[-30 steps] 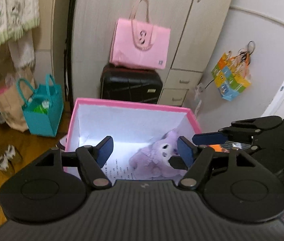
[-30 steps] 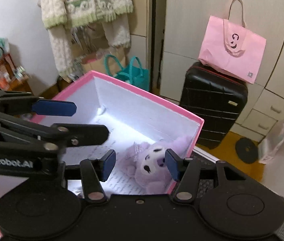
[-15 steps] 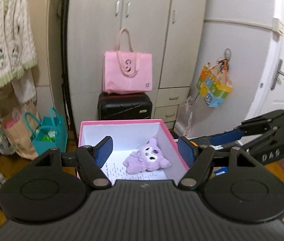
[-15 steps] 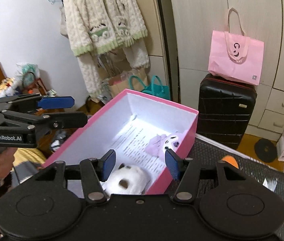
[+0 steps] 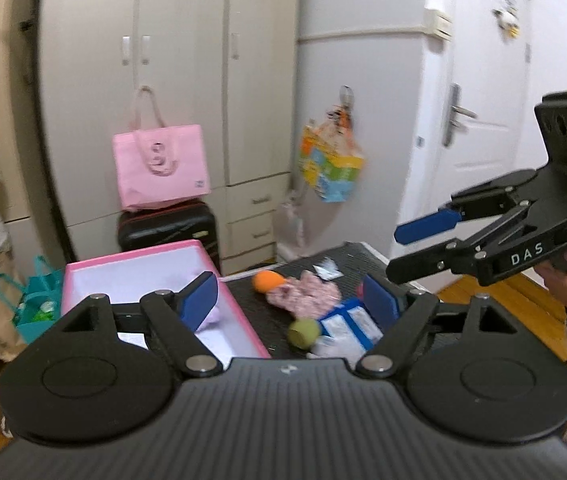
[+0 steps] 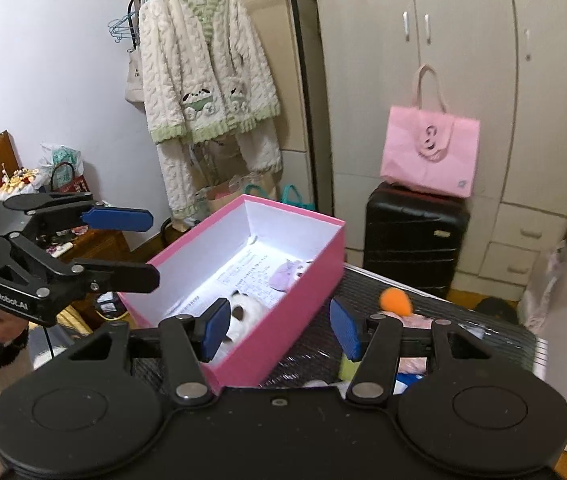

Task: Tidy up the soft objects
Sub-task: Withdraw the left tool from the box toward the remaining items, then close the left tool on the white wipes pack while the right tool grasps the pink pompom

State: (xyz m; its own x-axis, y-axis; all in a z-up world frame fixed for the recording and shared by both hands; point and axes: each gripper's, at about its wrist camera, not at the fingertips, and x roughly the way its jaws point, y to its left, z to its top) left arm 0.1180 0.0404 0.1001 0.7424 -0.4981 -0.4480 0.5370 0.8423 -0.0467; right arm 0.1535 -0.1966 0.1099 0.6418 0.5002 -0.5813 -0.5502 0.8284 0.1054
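A pink box point(image 6: 303, 280) stands on a dark mesh table point(image 6: 455, 320). Inside lie a purple plush point(image 6: 289, 274) and a white plush point(image 6: 243, 314). The box point(image 5: 131, 264) shows in the left wrist view too. On the table to its right lie an orange soft toy point(image 5: 269, 281), a pink floral cloth point(image 5: 309, 294) and a green ball point(image 5: 303, 333). My left gripper point(image 5: 297, 304) is open and empty, raised above the table. My right gripper point(image 6: 279, 328) is open and empty, above the box's near corner.
A blue-and-white packet point(image 5: 347, 328) lies by the ball. Behind the table stand a black suitcase point(image 6: 415, 236) with a pink bag point(image 6: 429, 156) on it, and a wardrobe. A cream cardigan point(image 6: 203, 92) hangs at the left. A door point(image 5: 479, 128) is at the right.
Both grippers have pulled up and back from the box. The left view has swung right, bringing the loose toys on the table into sight. Both stay open.
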